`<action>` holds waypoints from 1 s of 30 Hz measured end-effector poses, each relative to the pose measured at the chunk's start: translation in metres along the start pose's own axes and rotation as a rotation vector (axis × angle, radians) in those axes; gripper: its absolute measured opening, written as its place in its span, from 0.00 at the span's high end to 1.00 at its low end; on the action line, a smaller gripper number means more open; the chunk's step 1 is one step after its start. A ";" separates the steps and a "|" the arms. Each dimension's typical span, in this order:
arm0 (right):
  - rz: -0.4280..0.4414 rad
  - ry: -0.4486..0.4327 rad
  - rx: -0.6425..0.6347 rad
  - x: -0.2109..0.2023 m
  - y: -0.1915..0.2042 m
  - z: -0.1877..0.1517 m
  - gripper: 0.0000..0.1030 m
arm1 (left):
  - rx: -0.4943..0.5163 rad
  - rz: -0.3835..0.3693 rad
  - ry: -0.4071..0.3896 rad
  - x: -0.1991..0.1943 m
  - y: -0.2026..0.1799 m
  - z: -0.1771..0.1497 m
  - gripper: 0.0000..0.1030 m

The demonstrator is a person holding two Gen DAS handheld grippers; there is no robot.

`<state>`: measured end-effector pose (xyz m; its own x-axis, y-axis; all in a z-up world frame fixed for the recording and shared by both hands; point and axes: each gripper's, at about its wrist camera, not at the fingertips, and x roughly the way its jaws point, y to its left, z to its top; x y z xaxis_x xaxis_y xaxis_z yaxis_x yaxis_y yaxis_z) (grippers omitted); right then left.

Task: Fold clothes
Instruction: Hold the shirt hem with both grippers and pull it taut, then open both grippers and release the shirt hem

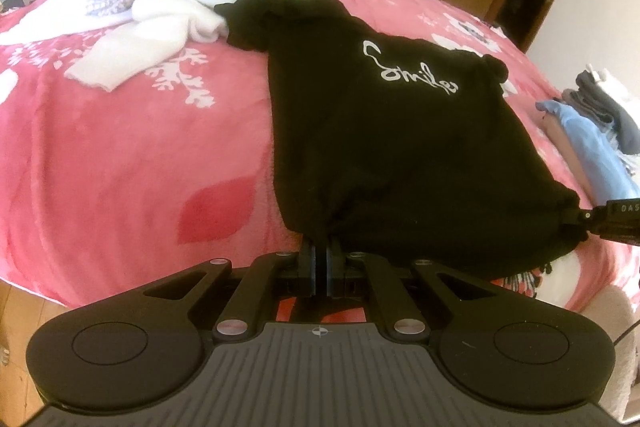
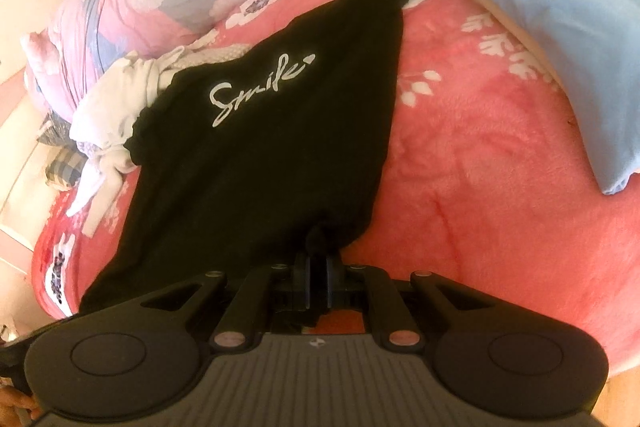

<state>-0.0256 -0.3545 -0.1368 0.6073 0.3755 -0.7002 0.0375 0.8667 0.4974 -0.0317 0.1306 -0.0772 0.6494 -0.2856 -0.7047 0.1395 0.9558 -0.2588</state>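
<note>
While pinched at its two near hem corners, black shirt spread over pink bed, straight ahead of both grippers. Left hand-held gripper clamped tight on the left corner; right hand-held gripper likewise closed on the right corner. Long axis running away from the grippers, collar end far, hem near, "Smile" print up. White clothes touching far left shoulder; blue garment lying apart at right.

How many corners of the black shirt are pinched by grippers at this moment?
2. The left gripper is shut on the black shirt at its near hem corner; the right gripper clamps the other hem corner. The sleeves lie free on the bedspread.
</note>
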 end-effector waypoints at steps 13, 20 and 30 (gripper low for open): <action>0.011 0.006 0.011 0.000 0.001 0.006 0.92 | -0.014 -0.006 0.003 0.000 0.000 0.001 0.97; 0.085 0.013 0.078 -0.004 -0.010 0.012 0.68 | -0.025 -0.003 0.006 -0.001 0.002 0.005 0.70; 0.014 -0.103 -0.034 -0.013 0.002 0.080 0.41 | 0.079 0.039 -0.083 0.016 0.000 0.098 0.48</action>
<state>0.0298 -0.3842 -0.0858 0.6860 0.3538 -0.6358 0.0024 0.8727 0.4882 0.0517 0.1326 -0.0237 0.7148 -0.2449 -0.6550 0.1694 0.9694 -0.1776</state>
